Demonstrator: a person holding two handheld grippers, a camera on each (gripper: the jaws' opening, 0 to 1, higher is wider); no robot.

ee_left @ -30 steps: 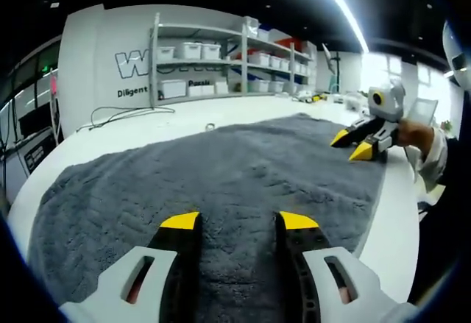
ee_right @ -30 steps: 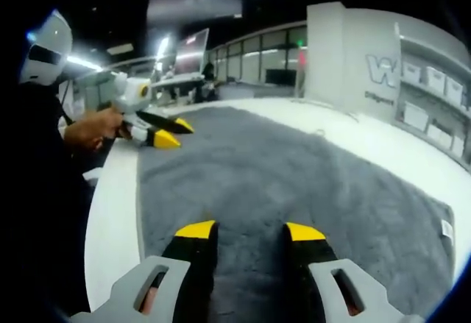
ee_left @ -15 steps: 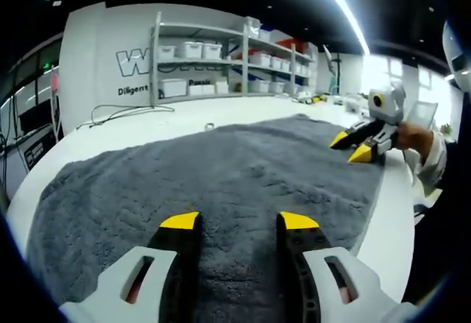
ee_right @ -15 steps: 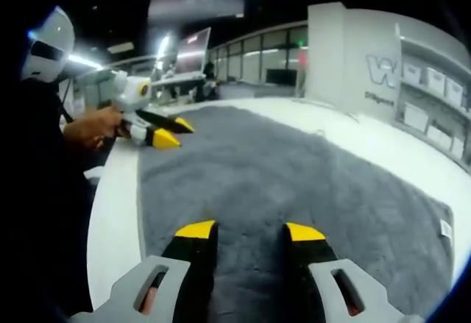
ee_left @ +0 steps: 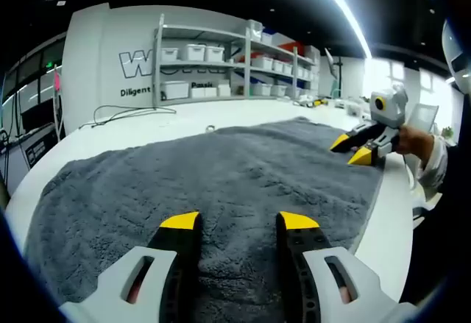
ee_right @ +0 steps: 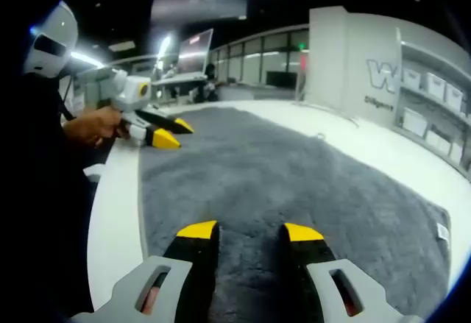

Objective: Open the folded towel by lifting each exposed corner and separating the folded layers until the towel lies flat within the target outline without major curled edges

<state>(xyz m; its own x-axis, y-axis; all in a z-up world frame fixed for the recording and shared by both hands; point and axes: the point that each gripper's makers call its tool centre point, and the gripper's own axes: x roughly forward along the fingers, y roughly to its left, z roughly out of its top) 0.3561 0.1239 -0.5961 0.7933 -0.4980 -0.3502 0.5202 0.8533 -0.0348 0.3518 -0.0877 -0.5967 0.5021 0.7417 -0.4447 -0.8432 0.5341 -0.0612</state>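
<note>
Barely any shift since a second ago: towel (ee_left: 221, 176) same, spread grey across white table (ee_left: 147, 124). Looks flat, far edge probably uncurled, hard to tell. Next: check corners, smooth any curl with light taps. Left gripper (ee_left: 239, 224) and right gripper (ee_right: 249, 231) hover low over near edge, jaws parted, empty.

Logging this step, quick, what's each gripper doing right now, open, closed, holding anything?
Left gripper: open, empty, over the grey towel.
Right gripper: open, empty, over the same towel.
</note>
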